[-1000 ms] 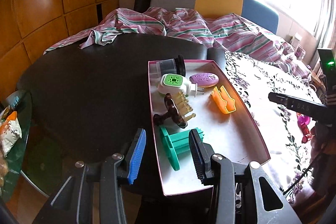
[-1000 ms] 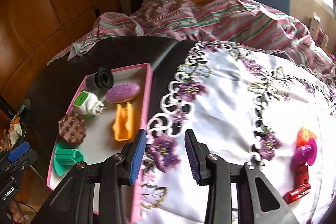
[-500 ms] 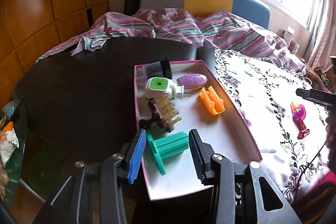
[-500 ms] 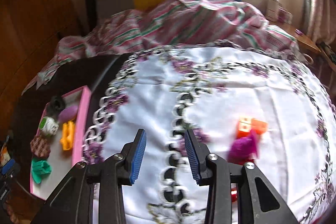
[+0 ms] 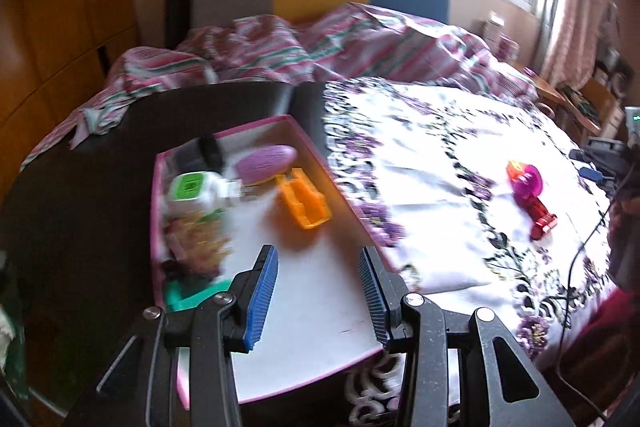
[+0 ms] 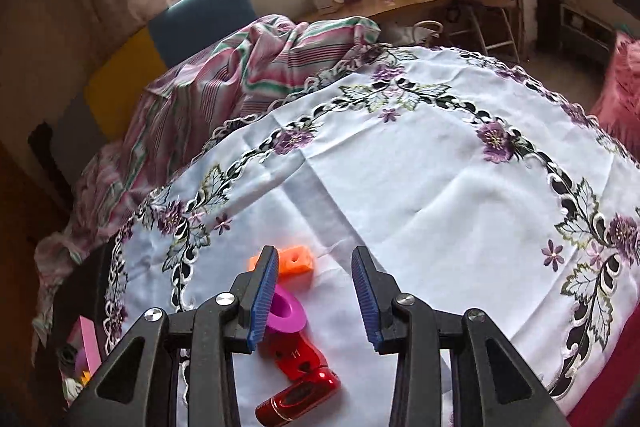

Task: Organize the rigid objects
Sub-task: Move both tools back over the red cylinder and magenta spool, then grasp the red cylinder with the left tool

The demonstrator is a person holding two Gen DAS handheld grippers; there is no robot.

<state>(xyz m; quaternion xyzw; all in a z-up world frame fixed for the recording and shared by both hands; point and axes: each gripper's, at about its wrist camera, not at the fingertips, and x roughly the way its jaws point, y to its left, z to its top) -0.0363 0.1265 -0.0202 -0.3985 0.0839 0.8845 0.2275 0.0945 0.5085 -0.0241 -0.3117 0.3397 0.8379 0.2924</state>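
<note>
Pink tray: collecting sorted items, orange clip inside. Red tool, purple cup, orange block waiting outside on tablecloth. Right gripper and left gripper jaws part-open, holding nothing.

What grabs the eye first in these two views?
The white embroidered tablecloth with purple flowers fills the right wrist view. Near its edge a small cluster of an orange block, a magenta ring-shaped piece and a red metallic piece lies by the empty right gripper. In the left wrist view, the pink-rimmed tray on the dark table holds an orange clip-like piece and a purple oval piece.
</note>
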